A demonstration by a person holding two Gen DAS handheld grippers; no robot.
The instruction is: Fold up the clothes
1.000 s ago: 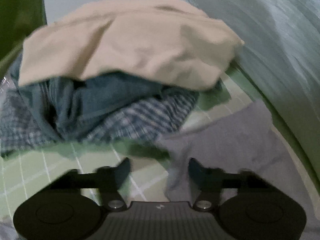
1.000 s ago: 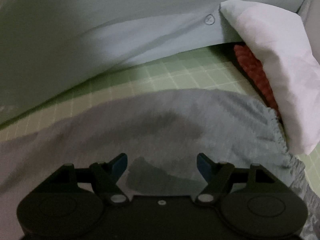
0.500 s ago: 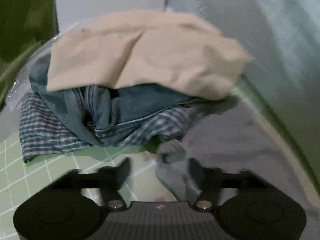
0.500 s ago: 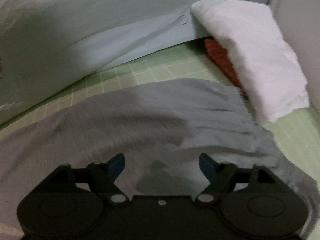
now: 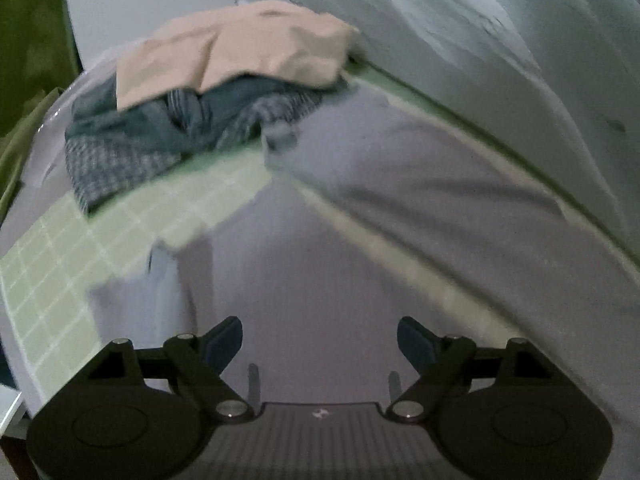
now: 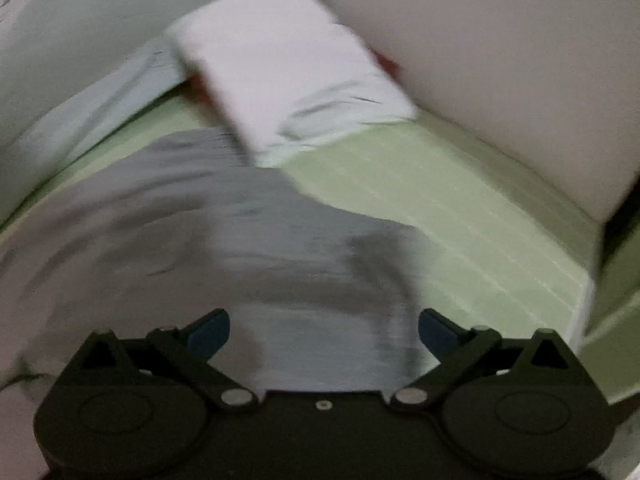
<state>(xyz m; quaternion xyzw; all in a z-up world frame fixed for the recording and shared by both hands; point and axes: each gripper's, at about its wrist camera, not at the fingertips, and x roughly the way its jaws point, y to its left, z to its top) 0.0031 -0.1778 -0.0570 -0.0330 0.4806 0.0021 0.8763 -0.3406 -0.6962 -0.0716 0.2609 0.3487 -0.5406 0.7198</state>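
Note:
A grey garment (image 5: 420, 200) lies spread on the green checked sheet (image 5: 72, 256), one part folded over with a strip of sheet between its two layers. My left gripper (image 5: 320, 338) hovers over the near part, jaws opening wide, nothing between the blue pads. In the right wrist view the same grey garment (image 6: 224, 232) fills the lower left. My right gripper (image 6: 324, 330) hangs above its edge, jaws opening wide, nothing gripped.
A pile of clothes sits at the far left: a beige piece (image 5: 240, 56) on top of blue denim and checked fabric (image 5: 120, 160). A folded white cloth (image 6: 280, 64) lies beyond the garment. A pale blue quilt (image 5: 500, 40) runs along the far side; a wall (image 6: 500, 60) stands right.
Both grippers opened wide and pulled back from the garment. The left let go of the grey fabric; the clothes pile now looks farther away. The right view swung towards the white cloth and wall.

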